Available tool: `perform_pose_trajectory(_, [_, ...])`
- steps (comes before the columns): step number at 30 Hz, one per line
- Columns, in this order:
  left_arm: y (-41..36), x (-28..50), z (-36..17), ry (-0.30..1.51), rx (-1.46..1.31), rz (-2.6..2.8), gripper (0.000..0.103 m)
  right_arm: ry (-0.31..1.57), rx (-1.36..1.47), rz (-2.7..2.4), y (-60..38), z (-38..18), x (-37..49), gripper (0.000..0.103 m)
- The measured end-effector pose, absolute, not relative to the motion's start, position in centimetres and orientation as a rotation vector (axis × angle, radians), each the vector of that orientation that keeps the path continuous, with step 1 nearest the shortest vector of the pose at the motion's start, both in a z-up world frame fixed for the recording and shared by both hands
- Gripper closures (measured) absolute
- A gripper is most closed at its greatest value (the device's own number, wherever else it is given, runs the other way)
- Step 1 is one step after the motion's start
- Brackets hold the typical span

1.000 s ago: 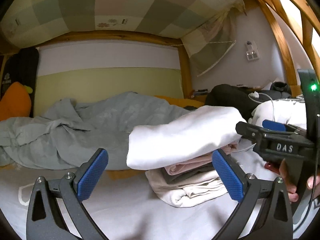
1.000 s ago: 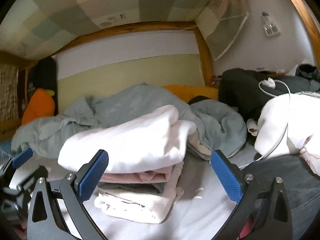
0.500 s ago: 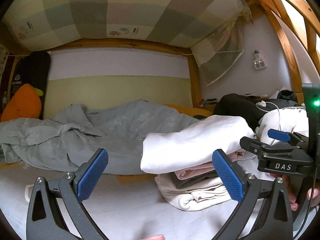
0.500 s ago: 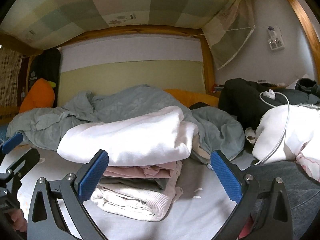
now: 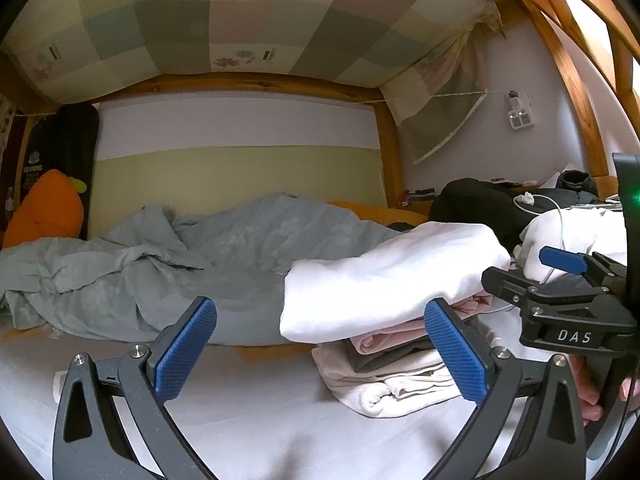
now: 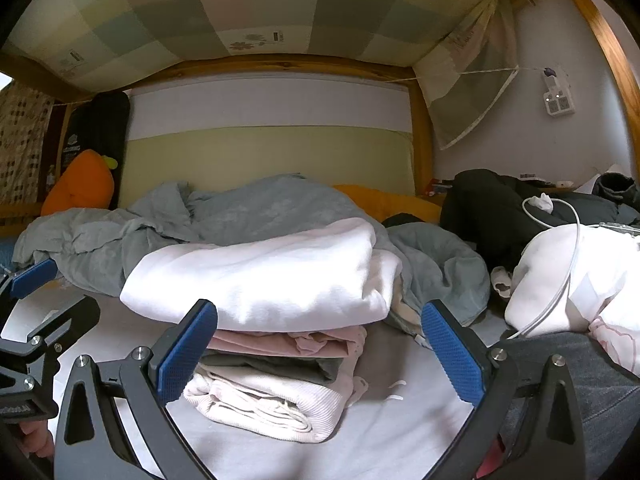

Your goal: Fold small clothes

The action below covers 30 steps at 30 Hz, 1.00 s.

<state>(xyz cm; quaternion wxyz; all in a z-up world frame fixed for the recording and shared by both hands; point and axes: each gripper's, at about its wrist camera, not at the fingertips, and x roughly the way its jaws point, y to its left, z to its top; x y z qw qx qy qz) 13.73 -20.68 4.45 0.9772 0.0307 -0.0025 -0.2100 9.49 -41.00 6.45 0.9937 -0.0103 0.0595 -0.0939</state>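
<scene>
Jaws on both grippers stand spread wide with nothing between the blue pads: the left gripper [image 5: 320, 344] and the right gripper [image 6: 320, 344] each hang just above the white bedsheet [image 5: 260, 400]. A stack of folded clothes [image 6: 280, 340] lies on the sheet in front of the right gripper and off to the right of the left one: a thick white piece on top, then pink, dark grey and a cream ribbed piece at the bottom. How many garments the stack holds is hard to tell, since the top piece overhangs the rest. Only fingertips of the hand [image 5: 588, 396] behind the right gripper show. Behind the stack sprawls a rumpled grey blanket [image 5: 160, 264], with an orange cushion [image 6: 80, 188] at far left, dark clothing [image 6: 500, 204] and a white cable [image 6: 564, 256] at right, under a checked cloth [image 6: 240, 12] on a wooden frame [image 6: 300, 64].
</scene>
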Motion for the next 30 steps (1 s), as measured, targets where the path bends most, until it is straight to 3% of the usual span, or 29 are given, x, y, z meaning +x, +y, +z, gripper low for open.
perform_pose_trajectory(30, [-19.4,15.7,4.2,0.090,-0.021,-0.433,0.000,0.163,-0.012,-0.184,-41.1,6.2,9.9,0.001])
